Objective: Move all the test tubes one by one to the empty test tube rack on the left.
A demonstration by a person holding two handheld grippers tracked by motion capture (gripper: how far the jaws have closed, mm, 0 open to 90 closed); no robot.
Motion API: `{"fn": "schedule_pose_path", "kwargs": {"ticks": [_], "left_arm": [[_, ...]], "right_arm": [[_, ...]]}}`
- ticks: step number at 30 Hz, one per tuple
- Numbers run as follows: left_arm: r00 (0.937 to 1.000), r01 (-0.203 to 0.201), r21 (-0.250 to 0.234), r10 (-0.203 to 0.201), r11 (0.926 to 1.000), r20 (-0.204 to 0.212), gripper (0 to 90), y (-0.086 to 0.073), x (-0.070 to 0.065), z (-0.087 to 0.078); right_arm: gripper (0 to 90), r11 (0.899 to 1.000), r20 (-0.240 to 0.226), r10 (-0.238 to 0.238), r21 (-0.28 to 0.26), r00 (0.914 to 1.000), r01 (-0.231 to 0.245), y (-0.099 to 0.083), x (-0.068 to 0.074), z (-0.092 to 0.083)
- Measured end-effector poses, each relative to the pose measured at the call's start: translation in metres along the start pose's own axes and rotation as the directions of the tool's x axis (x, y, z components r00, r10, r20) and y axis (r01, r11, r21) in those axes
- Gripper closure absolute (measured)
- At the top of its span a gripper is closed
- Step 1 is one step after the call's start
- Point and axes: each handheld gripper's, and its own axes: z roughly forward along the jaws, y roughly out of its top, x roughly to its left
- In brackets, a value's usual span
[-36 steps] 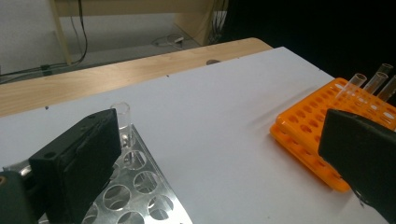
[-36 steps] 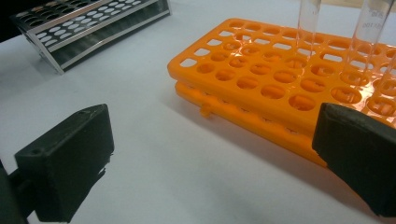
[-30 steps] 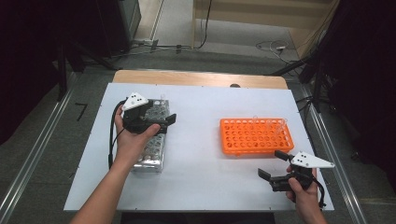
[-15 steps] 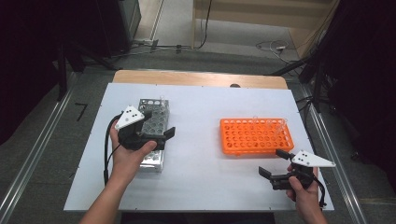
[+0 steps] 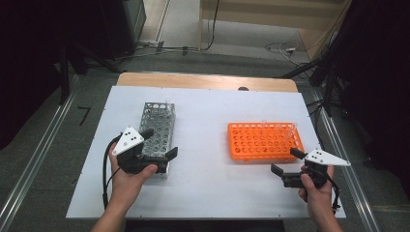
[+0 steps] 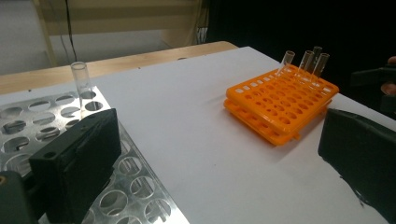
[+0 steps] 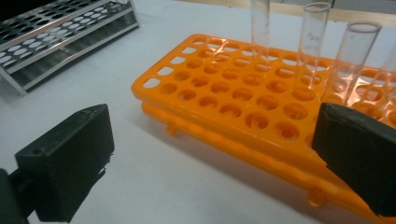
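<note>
Perforated shiny metal rack [image 5: 157,128], left of frame. Glossy orange plastic rack [image 5: 263,141], right of frame, holding clear smooth tubes [image 7: 353,56]. Matt white bench [image 5: 208,183], wooden far edge. Matt black fingers [image 7: 70,158].

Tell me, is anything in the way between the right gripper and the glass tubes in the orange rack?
Nothing visible blocks it. The right gripper hovers open at the near right corner of the orange rack. The glass tubes stand at the rack's far right end, with only empty holes before them.
</note>
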Motion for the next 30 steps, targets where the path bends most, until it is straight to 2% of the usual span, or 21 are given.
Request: {"fn": "schedule_pose_path", "kwargs": {"ticks": [3,10,15,19,24,28,30], "left_arm": [[0.9997,0.024,-0.003,-0.024,0.9997,0.011,0.0,-0.006,0.001,-0.003],[0.9995,0.029,-0.013,-0.029,0.9995,0.006,0.0,-0.016,0.001,-0.011],[0.9995,0.029,-0.009,-0.029,0.9995,0.007,0.0,-0.025,0.001,-0.017],[0.9996,0.027,0.001,-0.027,0.9996,-0.002,0.0,-0.029,0.002,-0.018],[0.9993,0.036,0.004,-0.036,0.9993,-0.002,0.0,-0.032,0.004,-0.017],[0.9994,0.034,0.011,-0.034,0.9994,-0.003,0.0,-0.032,0.003,-0.015],[0.9994,0.035,0.009,-0.035,0.9993,-0.004,0.0,-0.032,0.002,-0.015]], "right_arm": [[0.0,1.000,0.011,0.012,-0.001,0.9999,-0.012,0.005,-0.004,0.002],[0.0,0.999,0.045,0.032,0.001,0.9985,-0.032,0.014,-0.019,0.008],[3.1,0.997,0.081,0.075,-0.005,0.9939,-0.075,0.017,-0.036,0.014],[4.9,0.995,0.099,0.101,0.016,0.9900,-0.103,0.016,-0.047,0.021],[21.5,0.988,0.141,0.139,0.047,0.9802,-0.147,0.012,-0.054,0.031],[36.8,0.988,0.165,0.134,0.055,0.9771,-0.145,0.012,-0.055,0.039],[42.9,0.987,0.189,0.136,0.061,0.9726,-0.150,0.013,-0.055,0.042]]}}
